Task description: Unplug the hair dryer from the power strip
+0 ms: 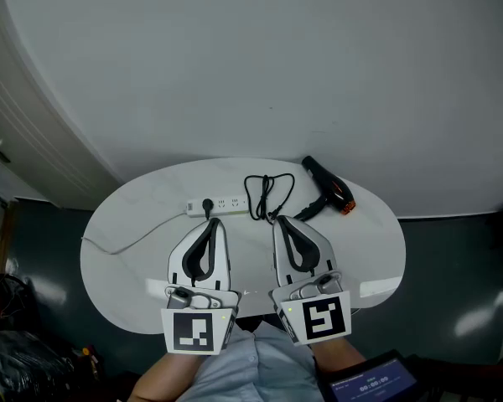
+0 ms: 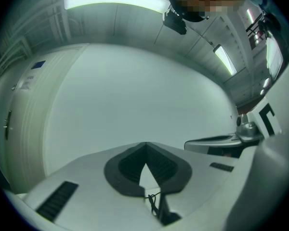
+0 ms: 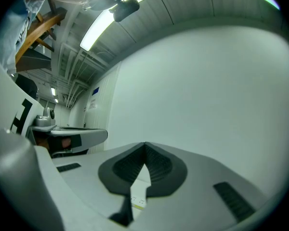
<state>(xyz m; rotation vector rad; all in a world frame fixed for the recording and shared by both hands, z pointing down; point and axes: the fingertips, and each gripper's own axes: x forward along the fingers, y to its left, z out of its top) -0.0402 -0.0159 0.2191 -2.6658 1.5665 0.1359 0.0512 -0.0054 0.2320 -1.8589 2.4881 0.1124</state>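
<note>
A white power strip (image 1: 220,204) lies on the white oval table (image 1: 117,258), with a black plug (image 1: 207,203) in its left end. The black cord (image 1: 267,195) is coiled beside it and runs to the black hair dryer (image 1: 329,189) with its orange tip at the table's far right. My left gripper (image 1: 210,222) hovers just short of the plug, shut and holding nothing. The right gripper (image 1: 282,219) hangs near the cord coil, also shut and holding nothing. In the left gripper view the tips (image 2: 145,144) meet above the cord (image 2: 154,203). In the right gripper view the tips (image 3: 145,144) meet above the strip (image 3: 139,196).
The strip's white lead (image 1: 134,239) trails off the table's left edge. A curved white wall (image 1: 260,57) rises behind the table. A tablet screen (image 1: 370,385) shows at the bottom right. Dark floor with clutter (image 1: 8,308) lies to the left.
</note>
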